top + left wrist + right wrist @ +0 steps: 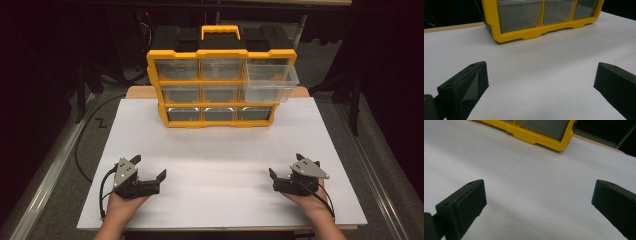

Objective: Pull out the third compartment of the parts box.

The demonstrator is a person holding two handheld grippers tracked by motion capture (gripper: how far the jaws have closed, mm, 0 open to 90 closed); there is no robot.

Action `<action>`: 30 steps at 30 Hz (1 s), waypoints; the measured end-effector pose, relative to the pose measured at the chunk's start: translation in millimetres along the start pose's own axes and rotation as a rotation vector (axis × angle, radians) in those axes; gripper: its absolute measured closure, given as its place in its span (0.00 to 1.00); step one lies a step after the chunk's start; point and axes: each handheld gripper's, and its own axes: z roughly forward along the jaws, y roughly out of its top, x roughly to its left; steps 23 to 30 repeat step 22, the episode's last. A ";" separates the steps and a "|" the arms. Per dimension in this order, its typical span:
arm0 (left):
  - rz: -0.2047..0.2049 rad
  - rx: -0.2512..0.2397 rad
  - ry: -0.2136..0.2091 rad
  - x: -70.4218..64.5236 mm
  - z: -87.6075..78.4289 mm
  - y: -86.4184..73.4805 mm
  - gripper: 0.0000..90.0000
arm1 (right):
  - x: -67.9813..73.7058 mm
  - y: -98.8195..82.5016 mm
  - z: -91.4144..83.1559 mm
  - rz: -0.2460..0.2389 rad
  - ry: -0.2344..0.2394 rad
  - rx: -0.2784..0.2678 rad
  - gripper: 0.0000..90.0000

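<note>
**Both grippers idle at near edge; one drawer of organiser stands pulled out**

Landmark: the yellow plastic drawer organiser with black top and yellow carry handle (220, 80), standing upright at the far end of the white board-covered table (220, 165). It holds three rows of three clear drawers.

Left to right:

- Left gripper (150, 167): rests on the white surface well in front of the organiser, to its left, held in the person's left hand (122, 200). Jaws are spread wide with nothing between them. In the left gripper view the organiser's bottom row lies ahead across bare table.
- Organiser face: left and middle columns appear seated flush. The clear plastic drawer at the top right (270, 80) protrudes well out of its bay toward the person. Contents cannot be made out.
- Right gripper (285, 167): rests in front of the organiser, to its right, in the person's right hand (310, 197). Jaws likewise released and empty. The right gripper view shows the organiser's lower right corner ahead.

Assessment: the protruding drawer is the likely work item, and the right gripper is the nearer to it. Recommended approach: lift clear of the table, come in level with the top row, and meet the drawer front squarely. Push or pull along the bay's axis only. An off-centre contact may skew the drawer in its slot or shift the whole organiser backward; bracing the organiser's left side with the left gripper would guard against that.
</note>
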 end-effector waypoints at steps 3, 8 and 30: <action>-0.008 -0.003 0.004 1.3 -0.9 0.2 0.01 | -6.9 -2.2 -6.2 0.121 0.040 -0.051 0.01; -0.025 -0.005 -0.001 3.5 -2.2 0.3 0.01 | -18.6 -6.9 -12.7 0.324 0.091 -0.120 0.01; -0.036 0.029 0.019 4.9 -0.3 -1.6 0.01 | -6.1 -3.1 -8.9 0.170 0.104 -0.098 0.01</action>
